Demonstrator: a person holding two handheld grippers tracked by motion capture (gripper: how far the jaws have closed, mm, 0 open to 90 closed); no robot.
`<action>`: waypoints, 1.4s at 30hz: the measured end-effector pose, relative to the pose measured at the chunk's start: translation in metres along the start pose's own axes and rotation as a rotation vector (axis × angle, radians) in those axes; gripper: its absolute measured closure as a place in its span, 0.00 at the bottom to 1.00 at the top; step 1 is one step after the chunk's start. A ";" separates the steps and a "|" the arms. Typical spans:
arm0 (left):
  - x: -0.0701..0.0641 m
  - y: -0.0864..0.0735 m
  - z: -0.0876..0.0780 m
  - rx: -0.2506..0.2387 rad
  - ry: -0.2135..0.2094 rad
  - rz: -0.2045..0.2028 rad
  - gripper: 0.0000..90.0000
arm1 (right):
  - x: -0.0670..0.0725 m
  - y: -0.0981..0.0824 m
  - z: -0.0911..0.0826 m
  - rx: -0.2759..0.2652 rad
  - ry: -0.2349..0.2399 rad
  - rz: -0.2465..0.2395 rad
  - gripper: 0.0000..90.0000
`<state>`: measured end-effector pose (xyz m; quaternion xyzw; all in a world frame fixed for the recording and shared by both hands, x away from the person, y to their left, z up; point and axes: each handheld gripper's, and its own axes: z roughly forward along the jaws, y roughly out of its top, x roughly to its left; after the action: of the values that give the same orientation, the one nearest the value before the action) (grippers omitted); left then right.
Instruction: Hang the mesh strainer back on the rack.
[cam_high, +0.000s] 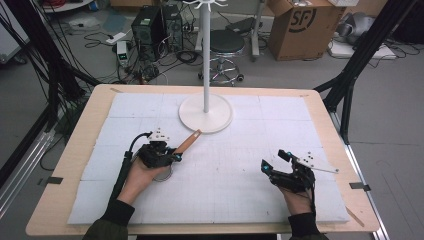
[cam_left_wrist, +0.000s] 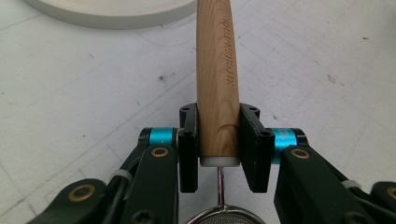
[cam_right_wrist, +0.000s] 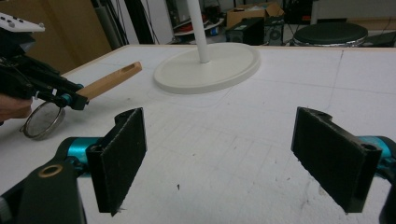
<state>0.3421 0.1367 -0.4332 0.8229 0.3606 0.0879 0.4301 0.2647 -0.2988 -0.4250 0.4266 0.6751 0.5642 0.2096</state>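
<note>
left gripper (cam_high: 172, 156): jaws narrowed and clamped on the wooden handle (cam_left_wrist: 217, 84) of a small strainer, pads flat against both sides near its lower end
grip spot: low on the handle, just above the white collar where the wire stem enters; likely a sound hold, close to the mesh end's weight
strainer (cam_right_wrist: 43, 119): round wire-mesh bowl with a thin metal rim, hanging near the white mat (cam_high: 250, 175) beside the hand
handle: smooth tapered wood with lettering, stiff, a slot at the far tip; it points toward the stand base
handling: probably light; the rounded wood could twist between flat pads, and the fine mesh would dent if pressed
right gripper (cam_right_wrist: 233, 158): jaws spread wide, nothing between them, low over the mat and well apart from the strainer
stand base (cam_high: 206, 113): white, round, flat disc with an upright pole, hard and smooth
mat: white, faintly gridded, scuffed
</note>
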 end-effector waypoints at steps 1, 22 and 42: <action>0.001 0.000 -0.001 -0.015 -0.013 -0.003 0.79 | 0.000 0.000 0.000 -0.001 0.001 0.001 0.19; 0.002 0.018 -0.034 -0.280 -0.154 -0.066 0.79 | 0.001 -0.001 0.001 0.002 0.001 -0.002 0.19; 0.007 0.066 -0.052 -0.461 -0.199 -0.083 0.79 | -0.003 -0.001 0.004 0.004 0.014 0.006 0.19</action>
<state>0.3577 0.1509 -0.3517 0.6921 0.3206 0.0688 0.6430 0.2693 -0.2987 -0.4275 0.4249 0.6764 0.5667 0.2023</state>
